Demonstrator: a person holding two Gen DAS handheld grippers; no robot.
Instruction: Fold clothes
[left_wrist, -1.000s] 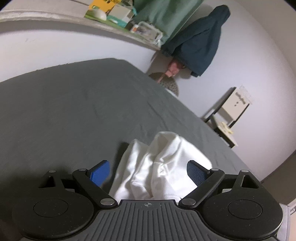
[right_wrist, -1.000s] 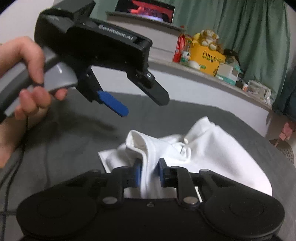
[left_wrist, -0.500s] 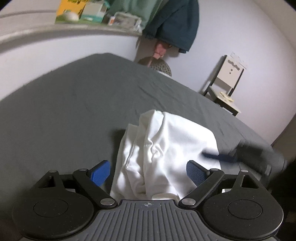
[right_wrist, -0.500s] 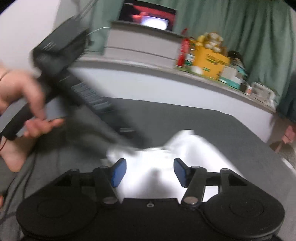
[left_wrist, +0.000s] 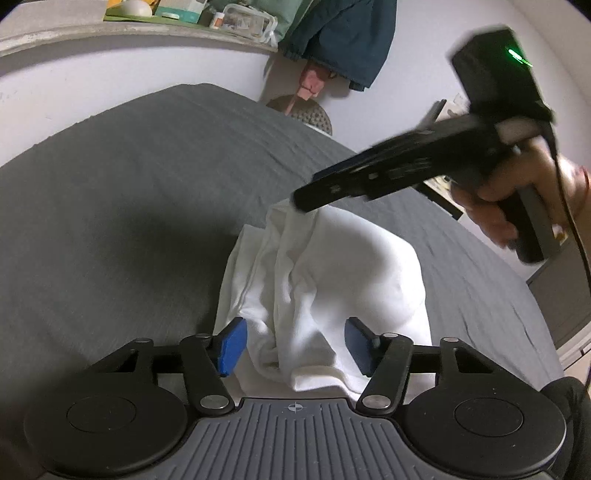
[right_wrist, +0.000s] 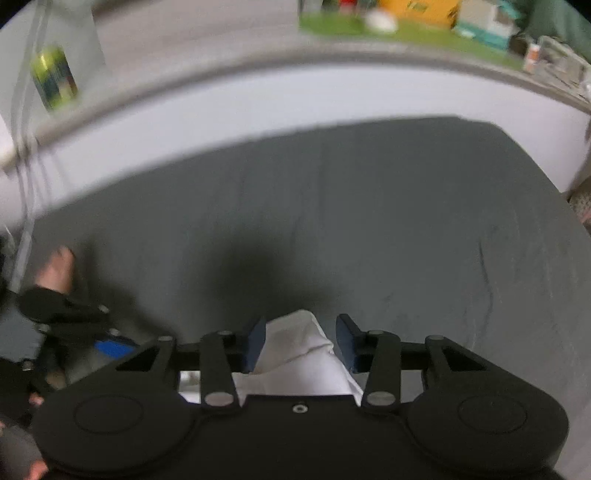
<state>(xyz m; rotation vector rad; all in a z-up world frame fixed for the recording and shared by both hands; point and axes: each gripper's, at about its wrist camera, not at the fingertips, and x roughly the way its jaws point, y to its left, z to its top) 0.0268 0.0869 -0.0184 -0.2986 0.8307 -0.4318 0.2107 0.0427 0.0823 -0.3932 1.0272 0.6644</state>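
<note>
A crumpled white garment lies on the grey bed sheet. My left gripper straddles its bunched near edge. Its jaws are closing with cloth between the blue pads, and I see no firm pinch. A hand holds my right gripper, blurred, with its tip at the garment's far end. In the right wrist view the right gripper is closing around a raised white fold, with a small gap at the right pad. The left gripper shows as a blur at lower left.
A grey ledge with boxes and bottles runs behind the bed. A dark teal jacket hangs on the wall above a round woven stool. A green can stands on a shelf at left. Bare sheet spreads left of the garment.
The right gripper let go of the collar area, opened, and swung up and across to the garment's far end. The left jaws narrowed around the near edge, and the left gripper rolled slightly.
</note>
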